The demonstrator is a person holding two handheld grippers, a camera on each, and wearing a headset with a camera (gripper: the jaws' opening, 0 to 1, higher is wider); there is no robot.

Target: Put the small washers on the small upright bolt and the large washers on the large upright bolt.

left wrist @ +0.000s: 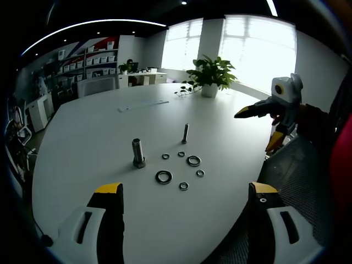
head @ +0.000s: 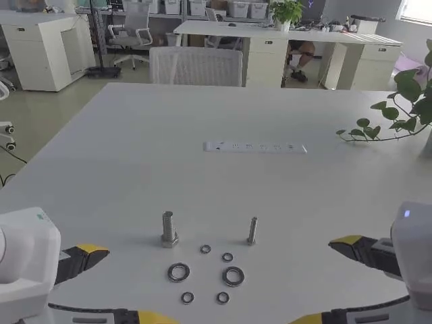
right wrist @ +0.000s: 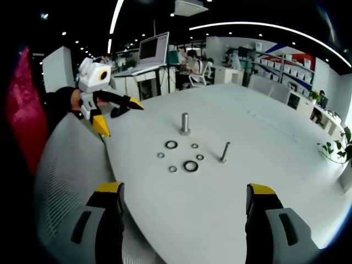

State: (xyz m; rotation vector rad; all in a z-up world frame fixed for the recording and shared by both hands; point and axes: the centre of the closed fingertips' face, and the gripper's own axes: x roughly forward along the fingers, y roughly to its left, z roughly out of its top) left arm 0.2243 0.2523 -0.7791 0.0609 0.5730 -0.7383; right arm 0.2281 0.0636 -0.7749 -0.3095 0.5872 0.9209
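The large upright bolt (head: 168, 229) (left wrist: 138, 153) (right wrist: 185, 124) and the thin small upright bolt (head: 252, 231) (left wrist: 185, 133) (right wrist: 225, 151) stand on the white table (head: 202, 135). In front of them lie several loose washers: two large ones (head: 178, 272) (head: 233, 276) and smaller ones (head: 205, 249) (head: 187, 298). My left gripper (head: 138, 287) (left wrist: 184, 190) hovers open at the near left edge, with nothing between its jaws. My right gripper (head: 316, 282) (right wrist: 185, 188) is open and empty at the near right edge.
A white power strip (head: 255, 147) lies flat mid-table beyond the bolts. A leafy plant (head: 405, 115) (left wrist: 210, 74) stands at the far right edge. A mesh chair (head: 196, 65) sits at the table's far side, with desks behind it.
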